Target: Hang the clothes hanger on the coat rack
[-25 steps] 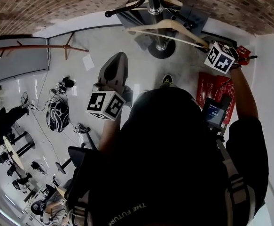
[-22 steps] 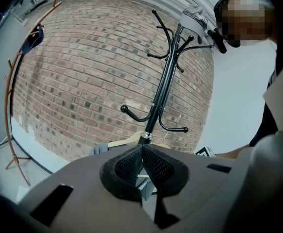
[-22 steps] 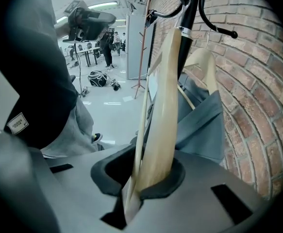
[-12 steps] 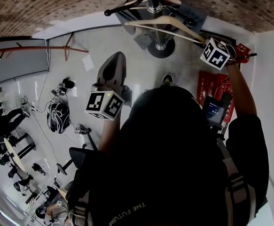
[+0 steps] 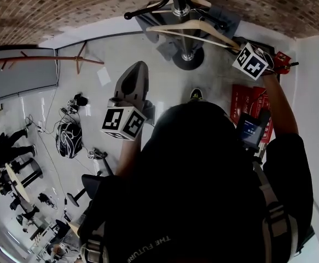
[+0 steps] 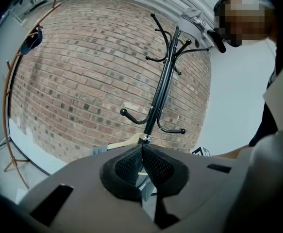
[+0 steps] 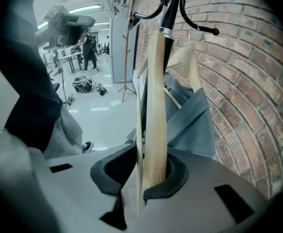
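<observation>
Head view looks steeply down on a pale, glossy floor point(image 5: 121, 53) that meets a curved brick wall point(image 5: 66, 7) at the top and a plain white wall point(image 5: 312, 92) at the right. The black coat rack point(image 5: 180, 4) stands close to the brick on a round base.

The right gripper point(image 7: 153, 176) is clamped on one end of the wooden hanger point(image 5: 195, 29). The hanger reaches from those jaws across the rack's pole, up among the lower pegs. Whether its hook sits on a peg cannot be told. The left gripper point(image 6: 142, 152) points at the rack from farther back, jaws together with nothing between them.

Right gripper view shows a grey garment point(image 7: 190, 120) draped on a second hanger point(image 7: 187, 62) on the rack, just behind the held hanger and between it and the bricks. Red packs point(image 5: 249, 100) lie on the floor below the right arm. At the left a grey partition point(image 5: 17, 78) stands with a thin wooden stand point(image 5: 50, 57) beside it. A dark bag point(image 5: 67, 137) and loose cables lie on the floor well apart from the rack. People stand in the far part of the room.
</observation>
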Demonstrator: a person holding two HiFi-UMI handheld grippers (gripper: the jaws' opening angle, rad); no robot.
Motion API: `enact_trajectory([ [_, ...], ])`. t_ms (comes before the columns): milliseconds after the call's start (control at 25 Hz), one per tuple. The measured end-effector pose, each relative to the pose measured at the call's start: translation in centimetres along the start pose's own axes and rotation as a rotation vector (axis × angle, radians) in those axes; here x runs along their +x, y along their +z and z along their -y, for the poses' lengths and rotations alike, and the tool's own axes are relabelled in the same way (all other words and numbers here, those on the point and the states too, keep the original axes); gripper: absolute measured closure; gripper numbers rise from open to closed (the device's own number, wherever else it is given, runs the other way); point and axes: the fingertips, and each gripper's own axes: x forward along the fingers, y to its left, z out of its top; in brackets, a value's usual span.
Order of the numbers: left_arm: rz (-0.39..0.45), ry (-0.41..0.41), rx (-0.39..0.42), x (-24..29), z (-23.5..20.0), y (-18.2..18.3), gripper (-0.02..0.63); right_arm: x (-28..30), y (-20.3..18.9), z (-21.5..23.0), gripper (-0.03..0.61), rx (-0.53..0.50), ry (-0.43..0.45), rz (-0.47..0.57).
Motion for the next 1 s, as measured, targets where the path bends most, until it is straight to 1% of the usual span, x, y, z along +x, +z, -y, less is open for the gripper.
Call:
enact_trajectory([
  [80, -0.001, -0.003, 0.002, 0.0, 0.0, 0.0, 0.594, -0.1, 0.3, 0.3, 0.512, -0.007, -0.022, 0.005],
  [160, -0.001, -0.007, 0.005, -0.1, 0.0, 0.1, 0.594, -0.4, 0.6, 0.7, 0.457, -0.005, -0.048, 0.023],
  [200, -0.001, -0.01, 0.007, -0.2, 0.0, 0.1, 0.594, -0.7, 0.8, 0.9, 0.445, -0.001, -0.06, 0.033],
  [400, 0.001, -0.028, 0.018, -0.9, 0.0, 0.4, 0.594, -2.4, 2.6, 1.8, 0.433, 0.037, -0.129, 0.108],
  [680, -0.016, -0.09, 0.034, -2.9, 0.1, 0.6, 0.594, -5.9, 5.1, 1.4, 0.41, 0.077, -0.261, 0.186],
  [1000, -0.027, -0.159, 0.061, -4.8, 0.3, 0.8, 0.594, -11.8, 7.3, -0.4, 0.408, 0.194, -0.42, 0.337],
])
